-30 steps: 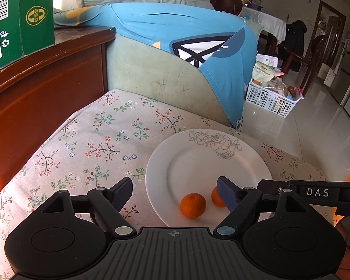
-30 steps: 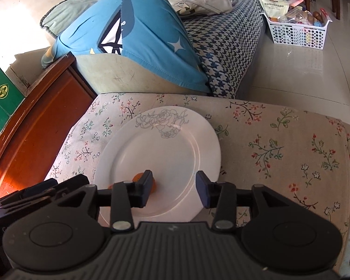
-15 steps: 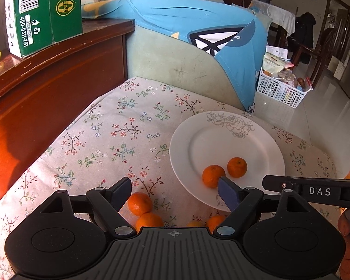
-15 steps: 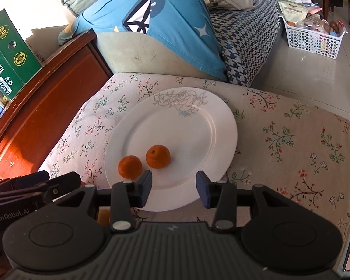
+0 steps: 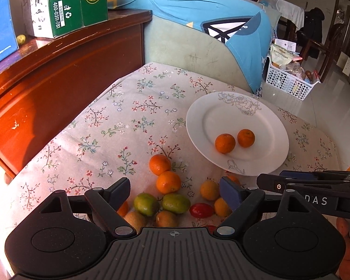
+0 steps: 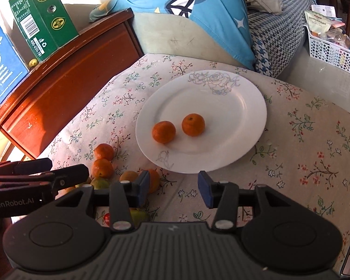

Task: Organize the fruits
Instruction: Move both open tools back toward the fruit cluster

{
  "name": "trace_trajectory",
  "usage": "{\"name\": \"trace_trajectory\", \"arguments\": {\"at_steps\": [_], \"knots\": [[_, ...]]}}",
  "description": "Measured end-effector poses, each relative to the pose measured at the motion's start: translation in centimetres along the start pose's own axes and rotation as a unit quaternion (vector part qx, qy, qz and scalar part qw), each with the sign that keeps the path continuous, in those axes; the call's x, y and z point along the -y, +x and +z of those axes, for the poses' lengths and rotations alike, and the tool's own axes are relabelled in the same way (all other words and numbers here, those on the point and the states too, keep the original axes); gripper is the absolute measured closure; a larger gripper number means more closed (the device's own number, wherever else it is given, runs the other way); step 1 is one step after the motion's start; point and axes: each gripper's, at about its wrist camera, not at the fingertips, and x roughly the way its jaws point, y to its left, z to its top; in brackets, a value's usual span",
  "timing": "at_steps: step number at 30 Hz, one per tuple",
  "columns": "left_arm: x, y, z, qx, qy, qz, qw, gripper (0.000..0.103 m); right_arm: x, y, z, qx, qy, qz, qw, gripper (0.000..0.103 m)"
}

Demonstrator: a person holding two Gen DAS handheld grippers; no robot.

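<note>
A white plate (image 5: 268, 121) (image 6: 221, 107) with a rose drawing lies on the floral cloth and holds two oranges (image 5: 225, 143) (image 6: 163, 132). Nearer to me, loose fruit is heaped on the cloth: oranges (image 5: 168, 182), two green fruits (image 5: 146, 204) and a small red tomato (image 5: 201, 210). My left gripper (image 5: 175, 187) hangs over this heap, its jaws wide and still opening, gripping nothing. My right gripper (image 6: 173, 184) sits at the plate's near rim with its jaws opening over bare cloth. One orange (image 6: 154, 179) lies partly behind its left finger.
A red-brown wooden cabinet (image 5: 58, 81) runs along the left with a green carton (image 5: 70, 4) and a blue box on top. Behind the table stands a sofa with a blue cushion (image 5: 221, 11). A white basket (image 5: 289, 81) sits on the floor to the right.
Both grippers have drawn back from the plate toward me. The heap of loose fruit has come into view, and the right jaws stand a little wider.
</note>
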Motion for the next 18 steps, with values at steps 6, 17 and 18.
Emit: {"name": "trace_trajectory", "arguments": {"at_steps": [6,17,18], "knots": [[-0.4,-0.6,-1.1,-0.008,0.002,0.015,0.9999,0.018,-0.2,0.3,-1.2,-0.017,0.003,0.003,1.000,0.056],[-1.7,-1.4,-2.3,-0.020,-0.008,0.028,0.9994,0.018,-0.9,0.2,-2.7,-0.025,-0.006,0.003,1.000,0.056],[-1.8,-1.5,-2.4,-0.019,-0.007,0.029,0.9994,0.018,-1.0,0.3,-2.7,-0.026,-0.009,0.003,1.000,0.056]]}}
